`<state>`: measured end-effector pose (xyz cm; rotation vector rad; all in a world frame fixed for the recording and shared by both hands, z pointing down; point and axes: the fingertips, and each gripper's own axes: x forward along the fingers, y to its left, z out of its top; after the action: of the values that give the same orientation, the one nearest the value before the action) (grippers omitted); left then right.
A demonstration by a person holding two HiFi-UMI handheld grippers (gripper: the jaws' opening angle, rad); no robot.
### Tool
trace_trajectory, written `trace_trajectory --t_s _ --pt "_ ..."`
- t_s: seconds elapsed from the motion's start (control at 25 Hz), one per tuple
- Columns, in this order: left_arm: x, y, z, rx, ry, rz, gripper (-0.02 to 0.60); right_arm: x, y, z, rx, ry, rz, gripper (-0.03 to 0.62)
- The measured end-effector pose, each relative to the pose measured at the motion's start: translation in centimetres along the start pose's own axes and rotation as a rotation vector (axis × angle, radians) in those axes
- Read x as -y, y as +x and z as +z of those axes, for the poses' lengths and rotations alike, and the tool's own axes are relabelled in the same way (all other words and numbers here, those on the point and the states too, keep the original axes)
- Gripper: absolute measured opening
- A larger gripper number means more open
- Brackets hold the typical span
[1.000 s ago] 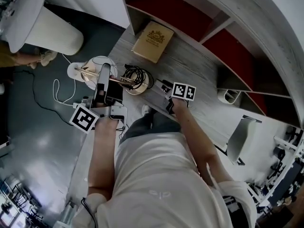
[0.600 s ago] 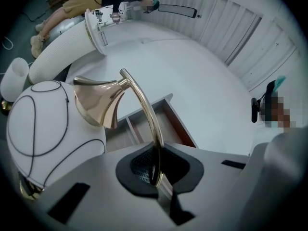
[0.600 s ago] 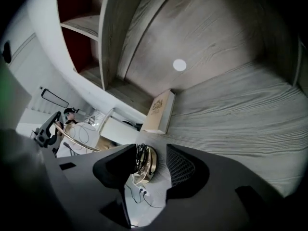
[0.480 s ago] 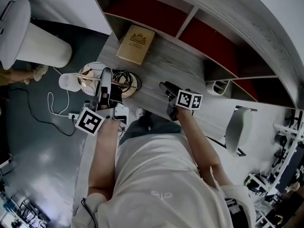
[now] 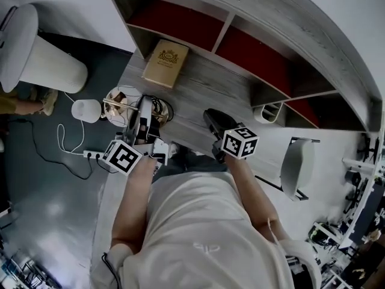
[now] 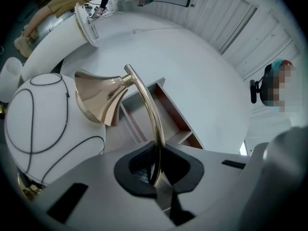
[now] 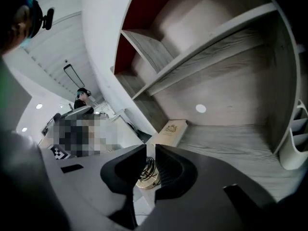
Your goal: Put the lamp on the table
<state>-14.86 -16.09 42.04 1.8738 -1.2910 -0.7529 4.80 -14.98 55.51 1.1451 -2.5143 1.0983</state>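
Observation:
The lamp has a white globe shade [image 6: 38, 124], a gold fitting [image 6: 101, 97] and a thin curved gold stem [image 6: 144, 105]. My left gripper [image 6: 156, 177] is shut on that stem. In the head view the left gripper [image 5: 144, 112] holds the lamp [image 5: 118, 101] over the left end of the grey wooden table [image 5: 198, 95], and the round base with coiled black cable [image 5: 159, 109] rests on the tabletop. My right gripper [image 5: 210, 116] hovers to the right of the base. Its jaws [image 7: 150, 170] are closing with nothing between them; the base [image 7: 146, 177] shows through the narrow gap.
A tan book [image 5: 165, 64] lies on the table near the shelf unit with red backs [image 5: 180, 20]. A white holder [image 5: 267, 113] stands at the table's right. On the floor are a white cylinder [image 5: 48, 56], a small white object [image 5: 86, 110], a power strip [image 5: 96, 155] and a chair [image 5: 295, 167].
The right gripper has drawn away to the right of the lamp base. The left gripper keeps its hold on the lamp stem beside the base.

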Motion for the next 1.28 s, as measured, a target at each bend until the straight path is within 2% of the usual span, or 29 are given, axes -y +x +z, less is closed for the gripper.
trace_trajectory --t_s 0.24,0.44,0.56,0.64,0.68,0.84,1.0,1.12,1.28 --pt "0.3 0.0 -0.6 -0.012 0.011 -0.008 0.017 -1.8 -1.4 1.8 0.031 -0.087 0.015 0.071" --pt "0.4 -0.1 -0.9 -0.003 -0.057 -0.025 0.033 -2.8 -2.2 2.6 0.042 -0.15 0.017 0.071" --pt "0.2 -0.2 -0.9 -0.002 -0.126 -0.031 0.128 -3.7 -2.3 3.2 0.049 -0.178 0.026 0.071" --pt "0.1 -0.6 -1.2 -0.022 -0.169 -0.039 0.171 -4.4 -2.3 3.6 0.051 -0.205 0.034 0.071" --pt "0.1 -1.0 -1.3 -0.041 -0.162 -0.037 0.175 -4.8 -2.2 3.8 0.05 -0.221 0.039 0.069" --pt "0.6 -2.7 -1.7 -0.142 -0.025 -0.016 0.175 -6.9 -2.1 5.2 0.061 -0.284 0.067 0.067" --pt "1.1 -4.4 -1.4 -0.205 0.108 -0.009 0.175 -9.3 -2.0 7.2 0.088 -0.332 0.107 0.064" --pt "1.3 -5.7 -0.6 -0.225 0.285 0.008 0.168 -11.1 -2.0 8.7 0.106 -0.378 0.138 0.055" --pt "2.1 -6.9 1.4 -0.216 0.531 0.023 0.087 -13.5 -2.1 10.5 0.128 -0.465 0.167 0.051"
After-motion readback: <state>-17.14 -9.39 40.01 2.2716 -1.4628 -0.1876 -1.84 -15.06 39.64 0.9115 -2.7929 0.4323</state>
